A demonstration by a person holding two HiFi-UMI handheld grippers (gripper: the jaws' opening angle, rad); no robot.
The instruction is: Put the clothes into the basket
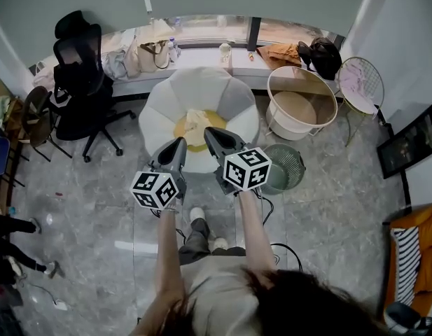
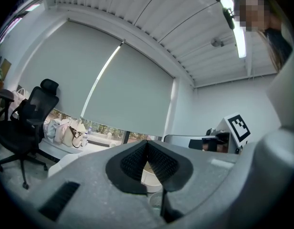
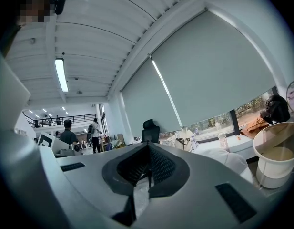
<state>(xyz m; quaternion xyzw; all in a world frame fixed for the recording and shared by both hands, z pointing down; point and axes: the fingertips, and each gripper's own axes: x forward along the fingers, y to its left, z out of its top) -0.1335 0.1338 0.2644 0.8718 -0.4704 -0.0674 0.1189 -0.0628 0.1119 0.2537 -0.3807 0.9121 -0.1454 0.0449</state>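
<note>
We hold both tools just over the near side of the flower-shaped seat (image 1: 201,82), which we take here as our landmark. The left gripper (image 1: 176,147) is above its near-left petal and the right gripper (image 1: 216,136) is above its near edge, beside the yellow centre. In each gripper view the two ribbed pads meet at their tips and nothing is between them, so both pairs of jaws are together and empty. The cream cloth (image 1: 194,123) lies crumpled on the middle of the seat, just beyond the tips and not touched. The white basket (image 1: 289,131) stands on the floor at the right of the seat, near it but apart. We think the first risk is to push down with closed jaws, which would only press the cloth into the cushion. A second risk is a pinch on one thin fold, so that the cloth hangs long and catches on the basket rim. A third is the green wire bin (image 1: 289,165) (it stands nearer to the seat's right side), which could receive the cloth by mistake. By our count there are two grippers, one seat, one cream cloth on it, one white basket and one green bin
</note>
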